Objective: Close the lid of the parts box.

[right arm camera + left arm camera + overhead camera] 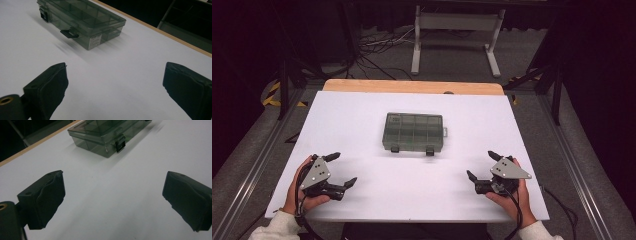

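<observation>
Compartment box, smoky clear plastic, lid down, two black latches facing the person, mid-table on white board. Left gripper and right gripper flank it, well apart, jaws wide, empty. Nothing between. White end label unreadable.

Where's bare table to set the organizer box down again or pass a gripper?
Bare white table on every side of the compartment box: wide strips left and right, and the near span between left gripper and right gripper. Nothing crowded.
</observation>
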Demonstrator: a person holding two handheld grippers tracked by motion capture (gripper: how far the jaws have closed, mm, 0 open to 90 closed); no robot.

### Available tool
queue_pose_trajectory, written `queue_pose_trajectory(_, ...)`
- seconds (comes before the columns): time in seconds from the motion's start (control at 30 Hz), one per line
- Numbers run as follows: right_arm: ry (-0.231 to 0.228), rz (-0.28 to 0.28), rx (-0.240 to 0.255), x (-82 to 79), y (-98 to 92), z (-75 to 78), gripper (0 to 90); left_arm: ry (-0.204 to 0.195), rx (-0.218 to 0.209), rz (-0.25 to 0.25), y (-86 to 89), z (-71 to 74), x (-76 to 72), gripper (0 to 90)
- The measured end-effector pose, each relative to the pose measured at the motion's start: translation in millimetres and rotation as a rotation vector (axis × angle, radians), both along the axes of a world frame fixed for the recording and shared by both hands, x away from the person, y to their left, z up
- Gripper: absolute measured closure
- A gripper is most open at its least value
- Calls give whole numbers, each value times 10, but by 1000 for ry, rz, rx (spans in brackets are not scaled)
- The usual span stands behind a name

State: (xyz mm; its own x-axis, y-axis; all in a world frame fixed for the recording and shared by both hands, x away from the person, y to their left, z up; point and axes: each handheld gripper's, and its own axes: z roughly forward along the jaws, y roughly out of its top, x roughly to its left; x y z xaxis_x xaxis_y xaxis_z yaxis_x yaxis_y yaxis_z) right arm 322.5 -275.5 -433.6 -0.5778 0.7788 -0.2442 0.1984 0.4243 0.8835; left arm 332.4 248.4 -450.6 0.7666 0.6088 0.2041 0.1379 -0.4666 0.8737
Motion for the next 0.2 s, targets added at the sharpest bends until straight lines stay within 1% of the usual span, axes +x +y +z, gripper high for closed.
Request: queue_pose_trajectory(0.2, 1, -7, -9, 4, -9, -1, 67, 4, 4, 6, -4, -3, 3, 55)
